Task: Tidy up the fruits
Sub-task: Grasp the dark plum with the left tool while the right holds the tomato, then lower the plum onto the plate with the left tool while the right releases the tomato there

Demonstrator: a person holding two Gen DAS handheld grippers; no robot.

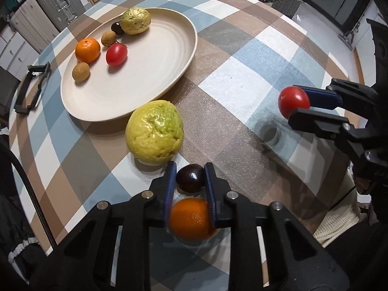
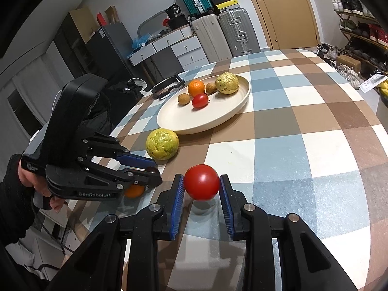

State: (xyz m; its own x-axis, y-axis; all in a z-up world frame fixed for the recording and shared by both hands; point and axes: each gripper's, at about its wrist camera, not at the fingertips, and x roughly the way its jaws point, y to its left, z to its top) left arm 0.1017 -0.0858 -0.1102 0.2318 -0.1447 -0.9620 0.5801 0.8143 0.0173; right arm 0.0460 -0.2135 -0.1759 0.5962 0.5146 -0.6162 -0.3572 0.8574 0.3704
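The left tongs point steeply down at the near edge of the checked tabletop and are closed on a small dark fruit — its sides sit against the blue pads. Directly below them lies an orange; whether the pads also touch it is hard to tell from this angle. Just beyond, a large yellow-green guava rests on the cloth, close to the rim of the cream plate.

The right tongs hold a red tomato between narrow-set pads, raised above the tabletop — its shadow falls on the cloth beneath.

On the plate lie a second orange, a red tomato, two brown longans, a dark fruit and a golden-green guava. A black clamp-like frame lies on the tabletop beside the plate.
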